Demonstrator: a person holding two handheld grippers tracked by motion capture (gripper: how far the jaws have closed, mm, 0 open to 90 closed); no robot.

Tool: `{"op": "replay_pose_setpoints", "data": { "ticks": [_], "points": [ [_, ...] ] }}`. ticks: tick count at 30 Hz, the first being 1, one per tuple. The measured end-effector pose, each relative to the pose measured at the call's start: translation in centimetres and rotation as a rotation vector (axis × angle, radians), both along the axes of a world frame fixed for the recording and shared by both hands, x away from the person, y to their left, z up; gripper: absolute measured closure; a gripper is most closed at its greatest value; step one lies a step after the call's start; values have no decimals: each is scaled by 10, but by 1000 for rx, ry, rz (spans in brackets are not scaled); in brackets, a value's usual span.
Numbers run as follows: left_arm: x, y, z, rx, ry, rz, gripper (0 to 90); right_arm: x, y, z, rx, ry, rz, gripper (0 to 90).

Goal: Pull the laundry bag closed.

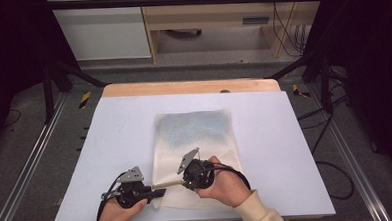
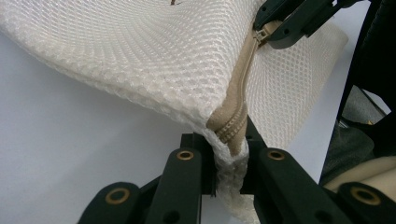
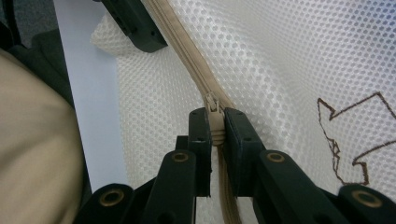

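You are pinching the near corner of the cream mesh zip bag (image 1: 196,155) lying on the white table (image 1: 115,144) with your left gripper (image 2: 229,154), while your right gripper (image 3: 215,135) is clamping the beige zipper pull (image 3: 214,116) partway along; zipping looks unfinished.

A lab test rig — a white table (image 1: 125,143) in a black metal frame (image 1: 179,0), cables (image 1: 285,31) and plywood furniture (image 1: 205,15) beyond.
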State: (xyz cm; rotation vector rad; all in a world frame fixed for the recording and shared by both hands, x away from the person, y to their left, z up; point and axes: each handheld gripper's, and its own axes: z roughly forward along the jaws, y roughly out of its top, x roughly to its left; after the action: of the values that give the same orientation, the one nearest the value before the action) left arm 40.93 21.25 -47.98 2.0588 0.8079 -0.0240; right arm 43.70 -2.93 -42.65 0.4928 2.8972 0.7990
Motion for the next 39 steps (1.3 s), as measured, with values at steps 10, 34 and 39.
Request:
{"op": "replay_pose_setpoints", "data": {
  "ticks": [10,34,39],
  "points": [
    [0,0,0,-2,-2,1,823,-1,-11,-1,11,4,-21,819],
    [-2,-3,0,3,-16,-13,823,-2,-31,-2,36,11,-53,818],
    [-2,-4,0,5,-16,-16,823,-3,-34,-2,36,14,-55,819]
  ]
}}
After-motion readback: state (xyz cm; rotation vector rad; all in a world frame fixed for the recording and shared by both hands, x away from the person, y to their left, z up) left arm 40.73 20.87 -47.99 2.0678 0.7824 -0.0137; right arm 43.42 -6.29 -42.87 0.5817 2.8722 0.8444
